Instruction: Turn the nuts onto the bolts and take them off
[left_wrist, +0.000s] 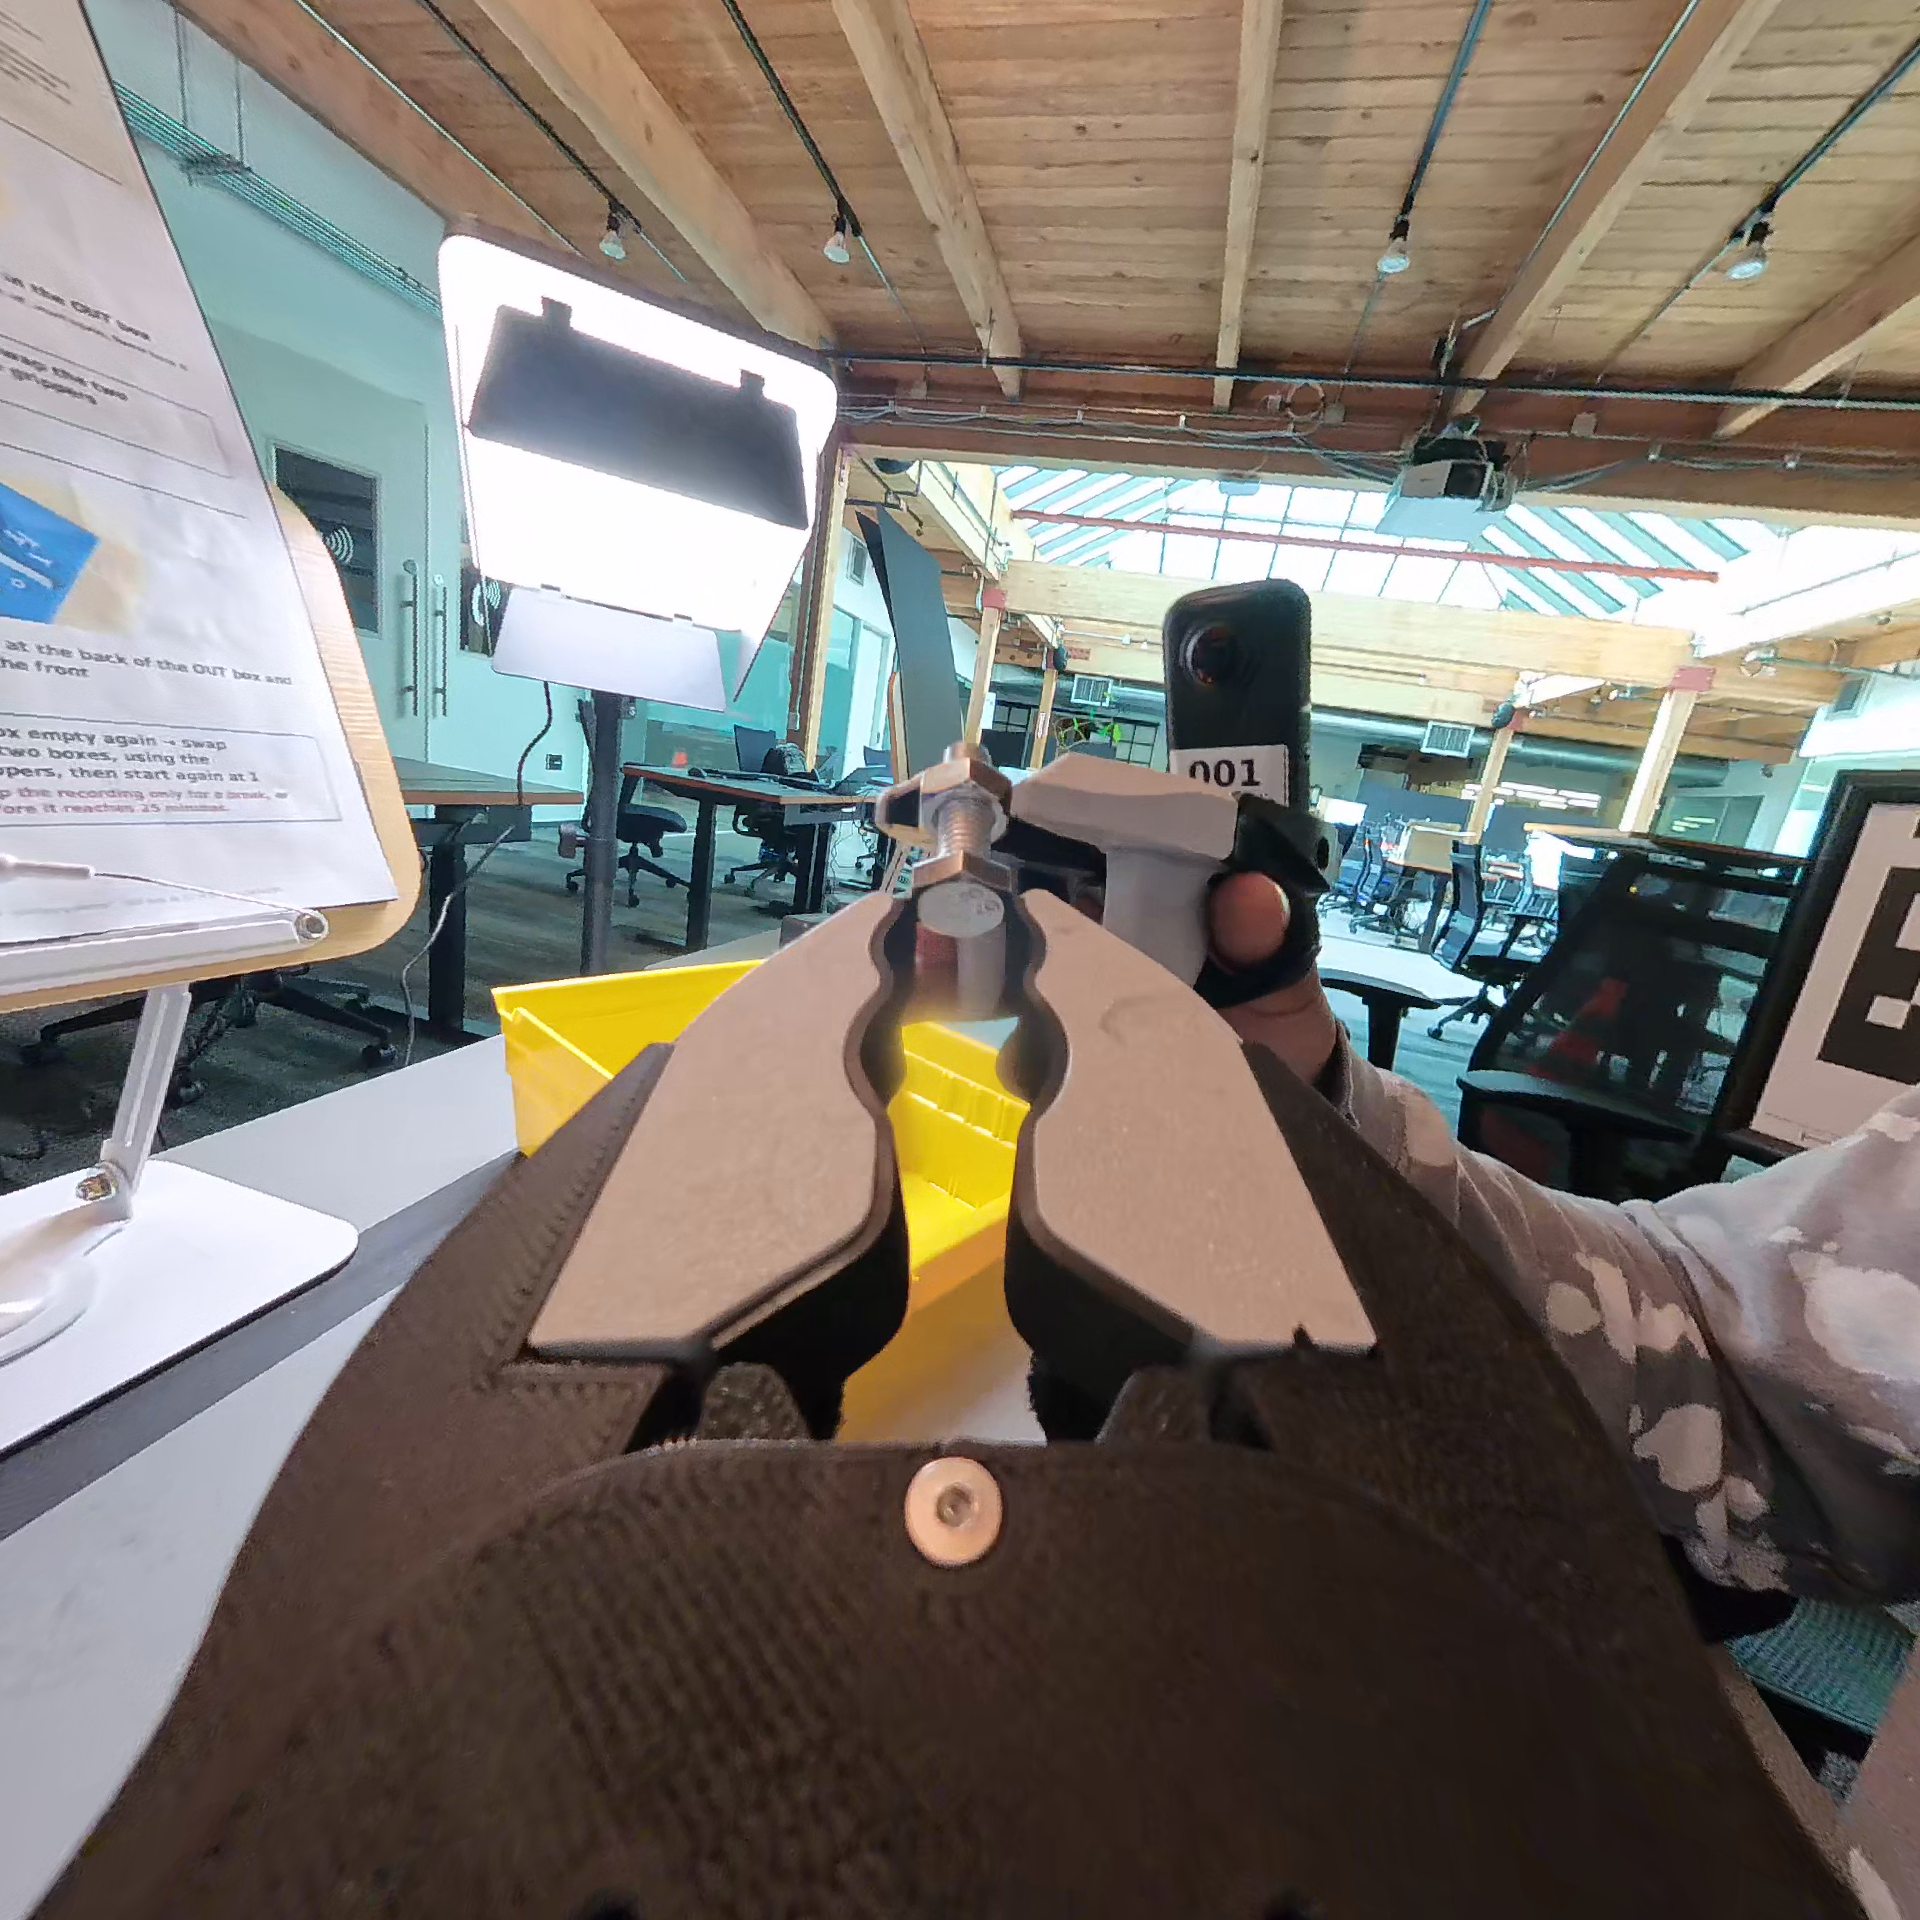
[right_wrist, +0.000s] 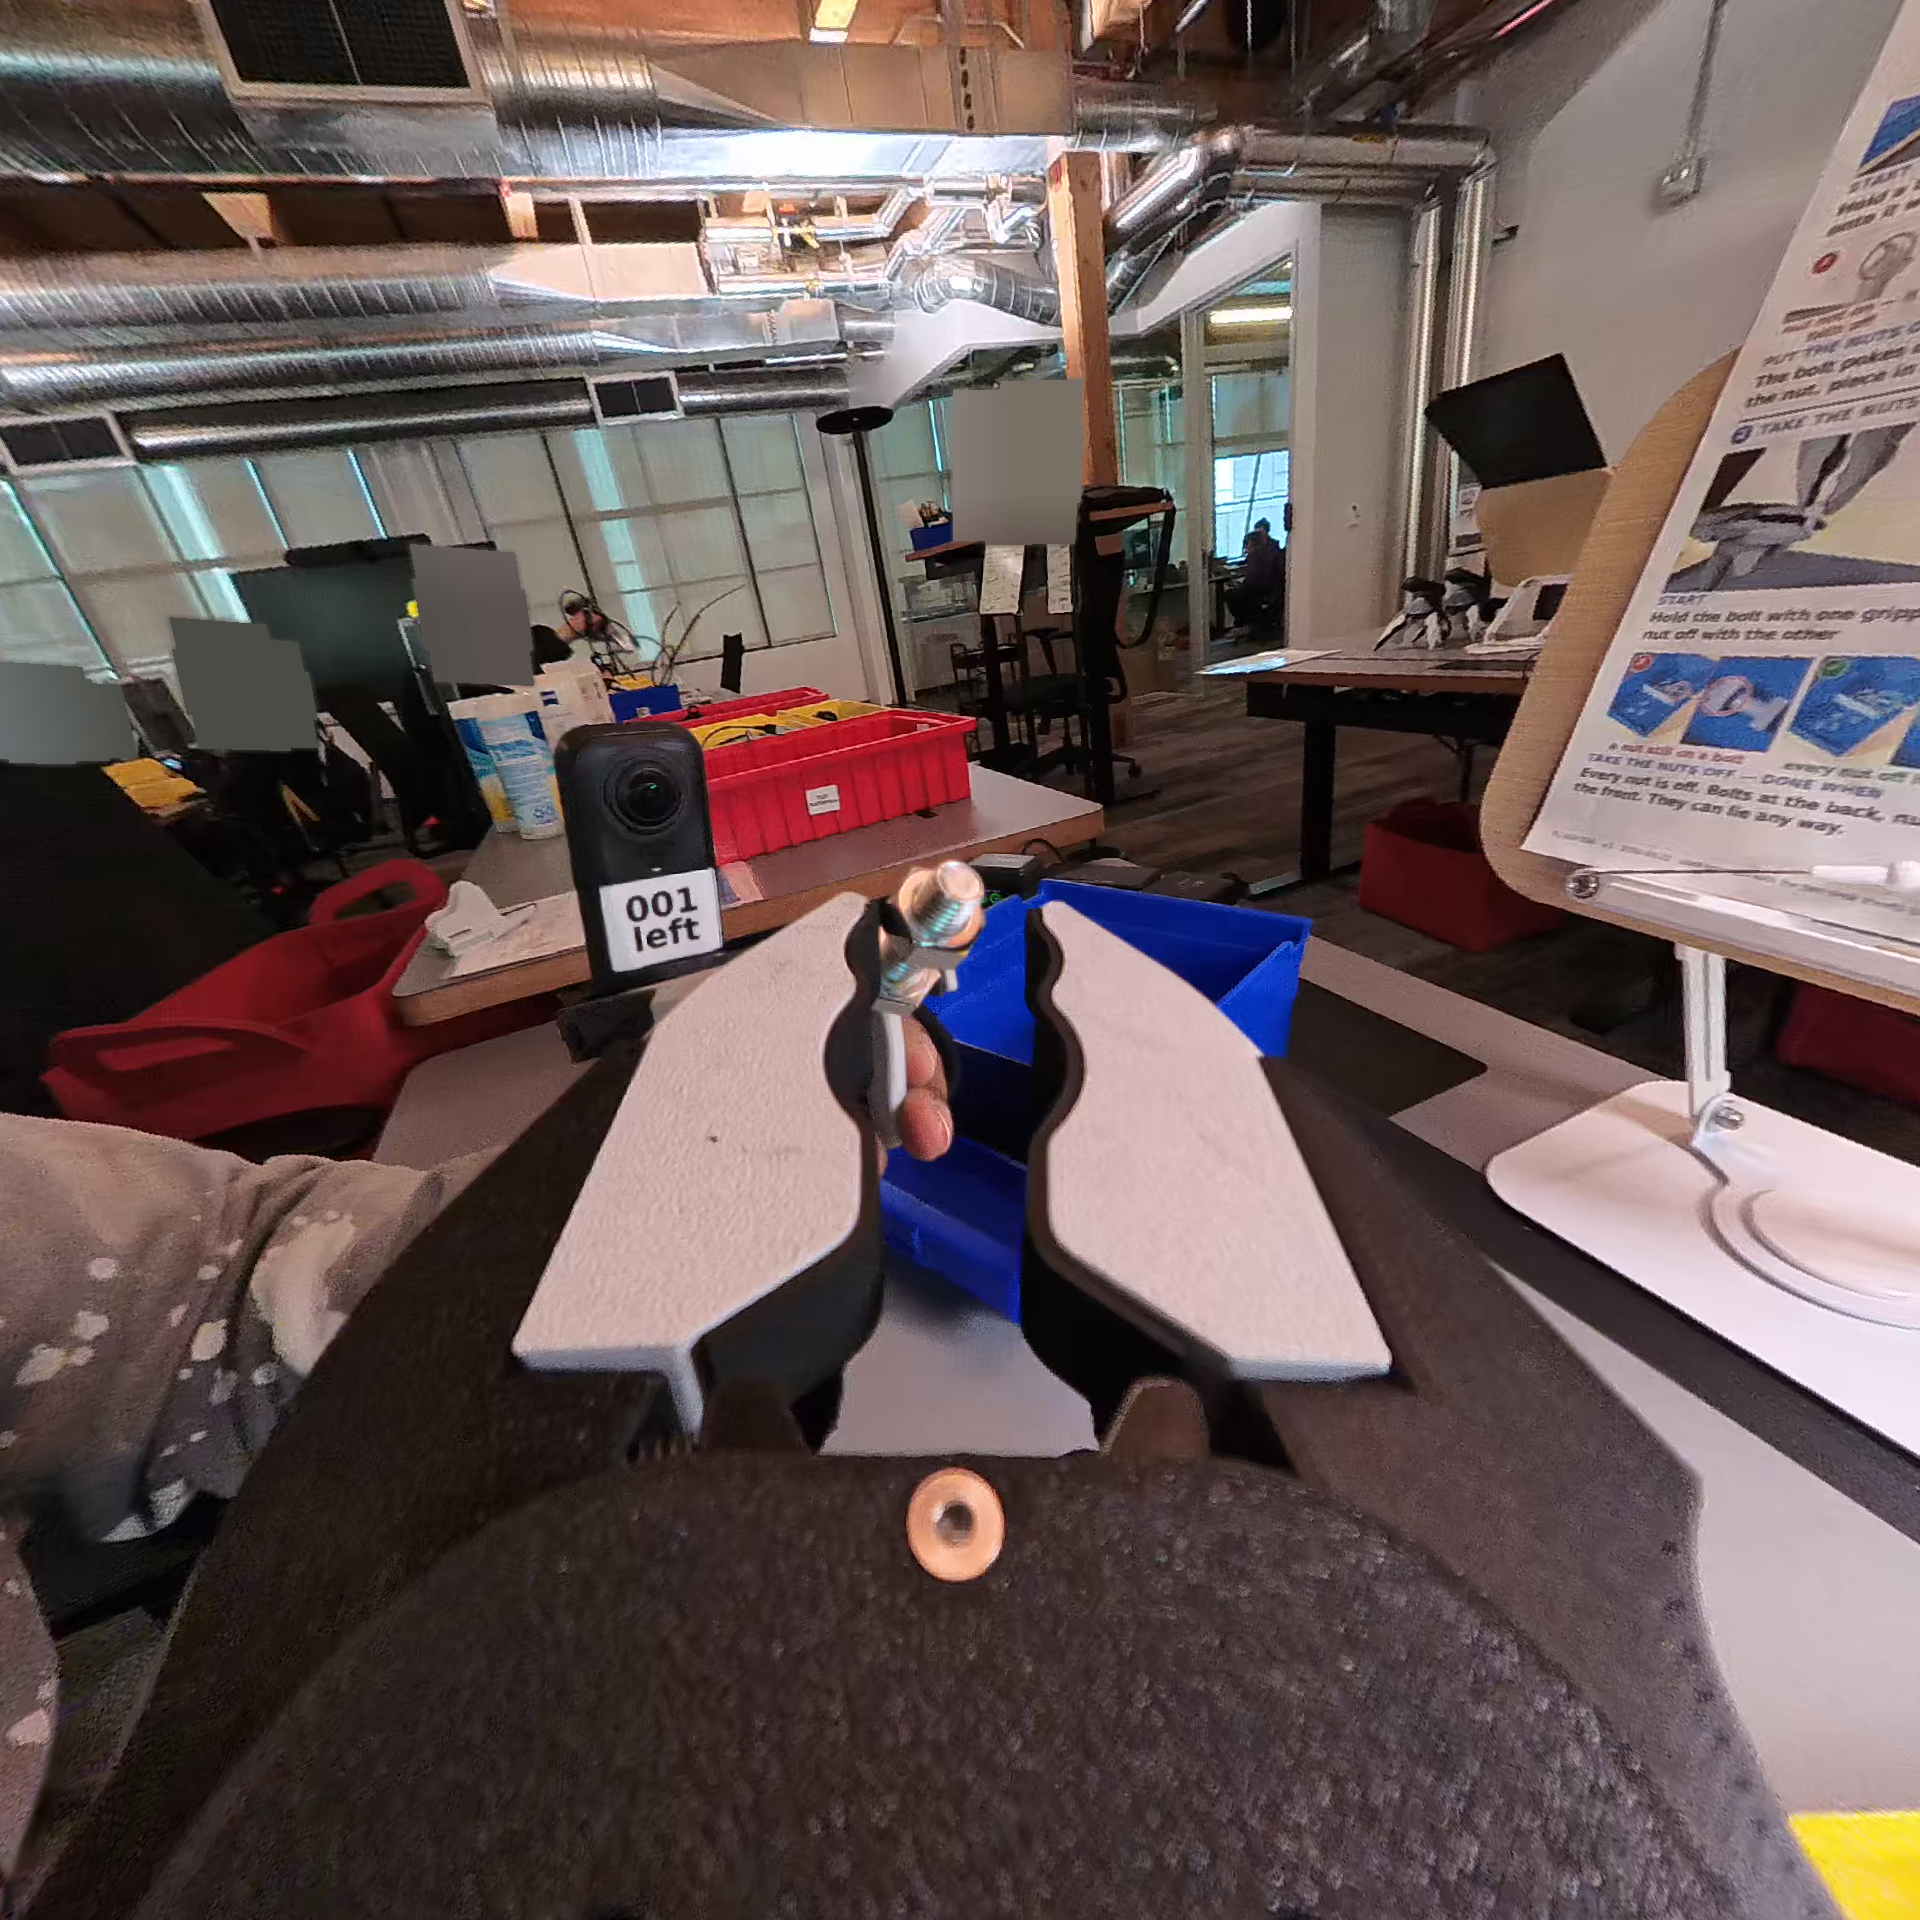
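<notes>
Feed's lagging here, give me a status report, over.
Left gripper shut on bolt. Right gripper open at top nut. Nothing blocking.

Both views bright, daylit. Left wrist view: strong glare from studio light panel (left_wrist: 634, 488), blown to white; skylights (left_wrist: 1455, 540) overexposed at right; glow cast on yellow bin (left_wrist: 582, 1049). Right wrist view: soft daylight through windows (right_wrist: 644, 520), no harsh shadows. Fisheye bending marked at edges, ceiling beams (left_wrist: 935, 177) curved. Sleeve (right_wrist: 156, 1278) blurred at frame edge; distant room slightly soft.
</notes>
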